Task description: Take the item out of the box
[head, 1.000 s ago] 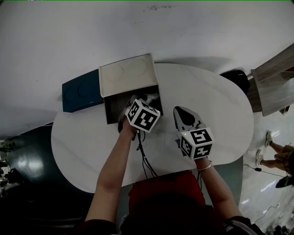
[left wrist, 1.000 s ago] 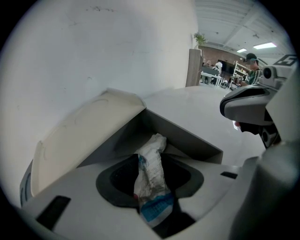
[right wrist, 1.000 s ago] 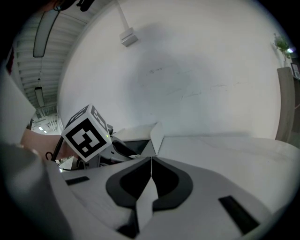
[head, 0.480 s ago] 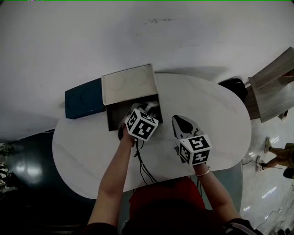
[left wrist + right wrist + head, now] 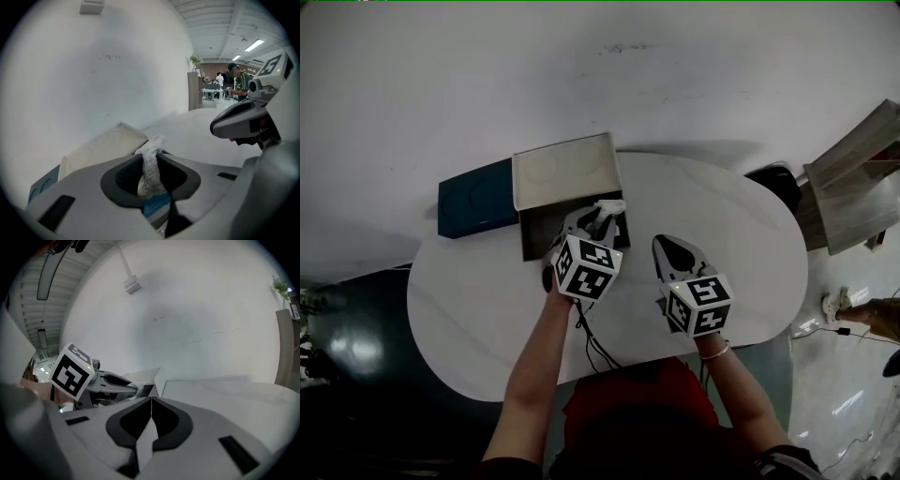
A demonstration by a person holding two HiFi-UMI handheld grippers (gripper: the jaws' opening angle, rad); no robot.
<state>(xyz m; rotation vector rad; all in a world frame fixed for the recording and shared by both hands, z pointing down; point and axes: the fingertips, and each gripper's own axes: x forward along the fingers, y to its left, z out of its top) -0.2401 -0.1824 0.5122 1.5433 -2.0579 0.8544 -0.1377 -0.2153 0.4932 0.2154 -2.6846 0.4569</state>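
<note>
An open box [image 5: 540, 236] with its cream lid [image 5: 563, 170] folded back stands at the far left of the white table [image 5: 727, 220]. My left gripper [image 5: 596, 219] is over the box's near right corner. Its jaws are closing, and they pinch a crinkled white packet [image 5: 151, 165] with a blue-printed lower end. The packet's top [image 5: 610, 205] sticks up past the fingertips, above the box rim. My right gripper [image 5: 669, 246] hovers over the table just right of the left one, shut and holding nothing; in the right gripper view its jaws [image 5: 151, 401] meet in a line.
A dark blue box [image 5: 477, 196] lies behind the open one, at the table's far left edge. A black cable [image 5: 592, 336] trails from the left gripper toward the person. Wooden furniture [image 5: 853, 178] stands off the table's right end. People stand far off in the room [image 5: 239, 82].
The left gripper has drawn back out of the box toward the person, and the white packet now shows between its jaws above the rim. The right gripper stayed about where it was.
</note>
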